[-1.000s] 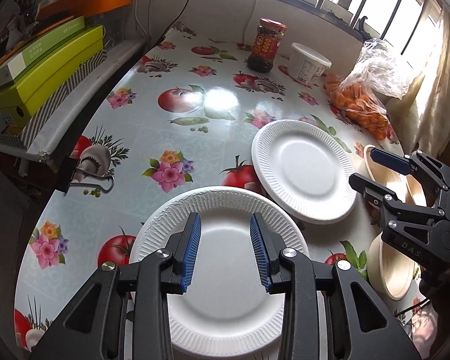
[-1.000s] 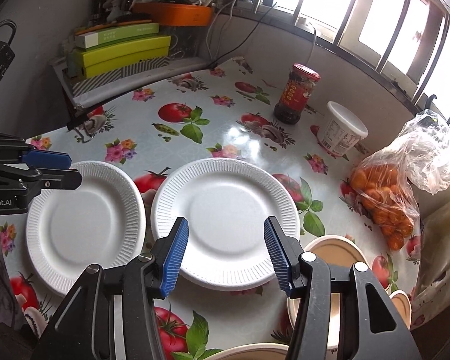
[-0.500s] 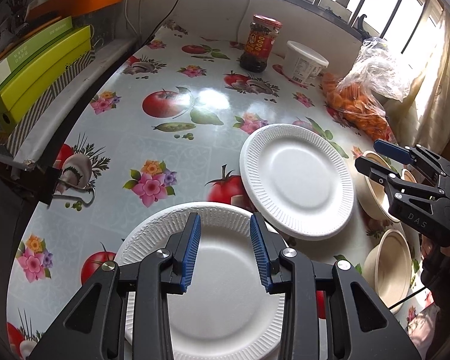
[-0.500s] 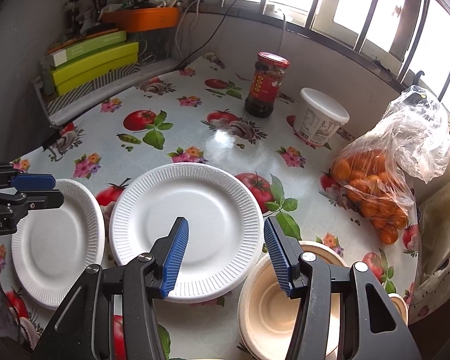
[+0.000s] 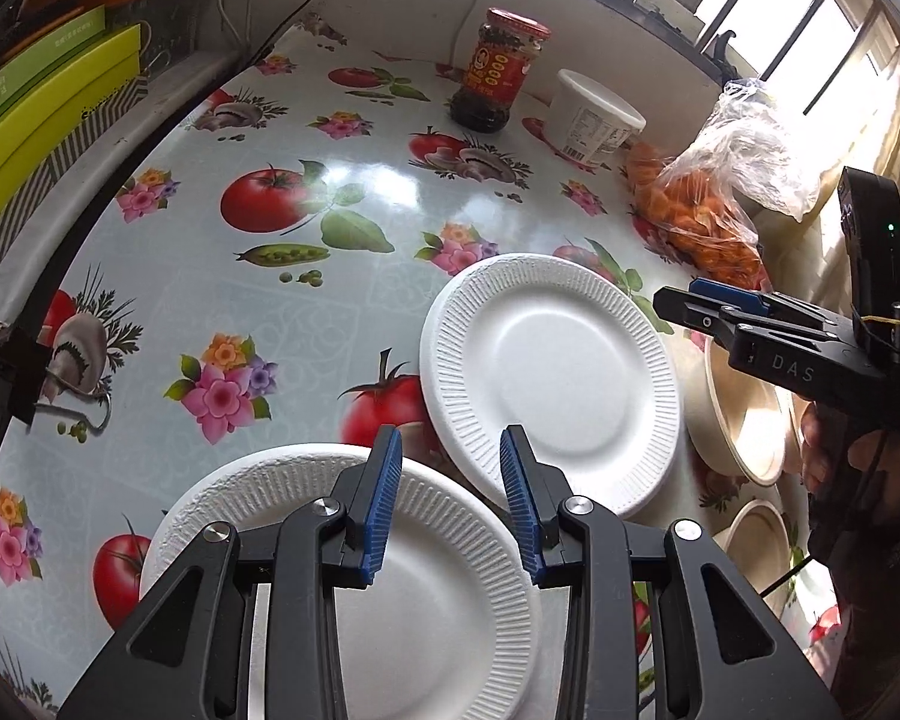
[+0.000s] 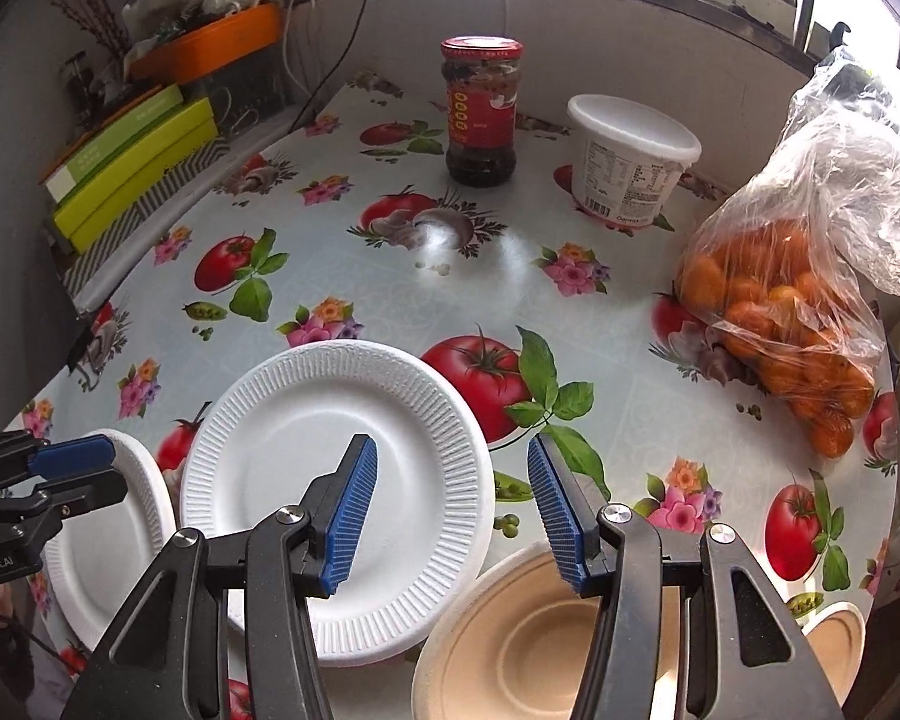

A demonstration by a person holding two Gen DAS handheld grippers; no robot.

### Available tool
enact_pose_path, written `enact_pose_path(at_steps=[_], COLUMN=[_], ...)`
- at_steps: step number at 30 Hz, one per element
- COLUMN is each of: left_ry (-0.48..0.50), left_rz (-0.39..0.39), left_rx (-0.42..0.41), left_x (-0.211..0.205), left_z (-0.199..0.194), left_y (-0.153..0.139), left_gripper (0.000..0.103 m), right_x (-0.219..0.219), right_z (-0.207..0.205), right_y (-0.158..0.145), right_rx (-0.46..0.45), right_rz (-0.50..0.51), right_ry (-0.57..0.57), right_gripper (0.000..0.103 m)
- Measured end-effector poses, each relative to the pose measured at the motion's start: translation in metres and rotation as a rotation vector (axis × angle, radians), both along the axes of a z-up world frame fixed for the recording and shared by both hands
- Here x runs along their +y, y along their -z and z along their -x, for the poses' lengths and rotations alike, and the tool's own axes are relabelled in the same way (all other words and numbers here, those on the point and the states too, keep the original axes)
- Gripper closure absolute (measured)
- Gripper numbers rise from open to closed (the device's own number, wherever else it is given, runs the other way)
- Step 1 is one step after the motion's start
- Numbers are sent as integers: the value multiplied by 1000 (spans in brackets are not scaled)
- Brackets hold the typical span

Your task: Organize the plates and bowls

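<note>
Crowding table edge: jar (image 6: 481, 114), tub (image 6: 630, 165), bagged oranges (image 6: 786, 312)

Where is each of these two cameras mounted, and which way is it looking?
Left wrist: rides the left gripper, looking down over the near white plate; the right gripper and holding hand show.
Right wrist: rides the right gripper, over a tan bowl.
Shared: the far white plate, jar.

Left gripper (image 5: 450, 504) angled downward, jaws parted, empty, right gripper (image 6: 453, 516) likewise, wider apart.
</note>
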State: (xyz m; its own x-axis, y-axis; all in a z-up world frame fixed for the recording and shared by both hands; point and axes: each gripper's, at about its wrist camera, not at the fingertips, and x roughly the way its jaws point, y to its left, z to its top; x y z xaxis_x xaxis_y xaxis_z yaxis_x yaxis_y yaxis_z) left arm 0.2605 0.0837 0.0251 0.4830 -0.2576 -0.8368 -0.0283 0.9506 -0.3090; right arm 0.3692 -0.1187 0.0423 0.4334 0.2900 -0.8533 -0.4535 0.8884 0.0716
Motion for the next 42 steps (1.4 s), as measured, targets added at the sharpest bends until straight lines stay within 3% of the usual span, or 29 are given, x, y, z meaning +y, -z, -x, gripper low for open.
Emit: enact_pose_path(at_steps=[3,12,28,36,42], left_ry=[10,-1,6,4,1], left_rz=[79,134,120,118,123], left_rx=[33,77,87,88,87], left_x=[-2,-5,-7,-7,-6], left_z=[-8,-16,-20,-22,-23], left_y=[8,23,24,26,25], left_gripper=[68,68,68,68,68], right_x=[0,-4,2,2,3], right_z=[-12,-29,-31,-33,-34], right_y=[7,29,38,43,46], right_rx=[28,111,132,143,143], right_rz=[-1,-51,-58,-53,-40], right_ry=[7,13,6,7,2], right_gripper=[50,50,52,58,74])
